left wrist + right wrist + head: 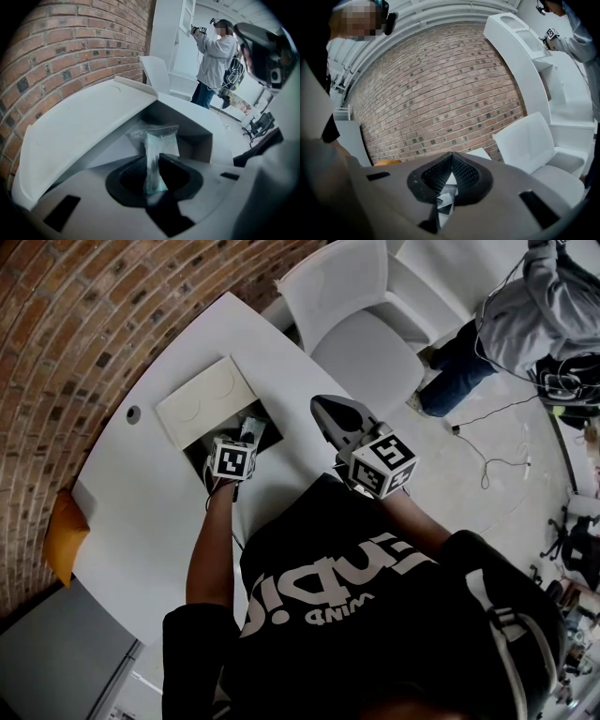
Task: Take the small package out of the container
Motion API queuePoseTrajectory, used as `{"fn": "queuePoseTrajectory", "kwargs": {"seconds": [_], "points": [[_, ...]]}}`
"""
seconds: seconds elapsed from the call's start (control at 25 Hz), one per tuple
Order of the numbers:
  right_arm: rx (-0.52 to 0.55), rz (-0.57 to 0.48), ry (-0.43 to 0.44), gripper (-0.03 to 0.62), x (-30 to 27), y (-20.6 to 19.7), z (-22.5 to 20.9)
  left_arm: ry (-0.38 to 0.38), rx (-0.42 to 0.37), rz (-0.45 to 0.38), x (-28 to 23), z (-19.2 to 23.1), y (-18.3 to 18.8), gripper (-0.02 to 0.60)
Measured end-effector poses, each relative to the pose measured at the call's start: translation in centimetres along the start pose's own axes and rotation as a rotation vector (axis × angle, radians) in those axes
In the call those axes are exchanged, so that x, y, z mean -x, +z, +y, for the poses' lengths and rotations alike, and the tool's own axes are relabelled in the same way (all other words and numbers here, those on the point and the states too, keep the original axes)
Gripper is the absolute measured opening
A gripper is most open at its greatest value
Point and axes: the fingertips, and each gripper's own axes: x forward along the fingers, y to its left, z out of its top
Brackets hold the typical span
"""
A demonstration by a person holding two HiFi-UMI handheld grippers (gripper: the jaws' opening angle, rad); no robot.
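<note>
Ok, head view: L gripper [246, 435] is pointing steeply down into the open container [272, 432] on the white table [141, 512], with the lid flap [206, 399] lying folded back toward the brick wall [94, 315]. Small package [251, 426] is showing just past the tips, inside the container mouth. R gripper [323, 409] is hovering over the table off to the right, well apart from the container, so L hand is the nearer one.

L gripper view: jaws are pinching the small package [158, 147] at a narrow gap. It's standing upright between the pads, long axis running along the jaws, upper part sticking out past the tips, inside the container walls [192, 136]. It's looking like a clear crinkly plastic bag w/ pale teal contents, prob. soft and light. Next move is likely calling for a straight lift up and out.

R gripper view: R gripper [451, 157] is sitting tips together, gripping nothing, facing the brick wall & a white chair [534, 145].
</note>
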Motion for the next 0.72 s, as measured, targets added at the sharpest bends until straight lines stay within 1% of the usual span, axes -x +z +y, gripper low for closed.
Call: {"fn": "queuePoseTrajectory", "kwargs": {"seconds": [0.16, 0.32, 0.48, 0.72], "points": [[0.014, 0.009, -0.003, 0.000, 0.2, 0.0, 0.0, -0.004, 0.009, 0.005, -0.4, -0.3, -0.6, 0.074], [0.021, 0.003, -0.001, 0.000, 0.9, 0.3, 0.2, 0.003, 0.001, -0.007, 0.4, -0.9, 0.1, 0.063], [0.022, 0.001, -0.004, 0.000, 0.9, 0.3, 0.2, -0.004, -0.004, -0.014, 0.1, -1.1, -0.1, 0.046], [0.025, 0.000, -0.004, 0.000, 0.8, 0.2, 0.4, -0.005, 0.019, -0.011, 1.0, -1.1, 0.1, 0.031]]}}
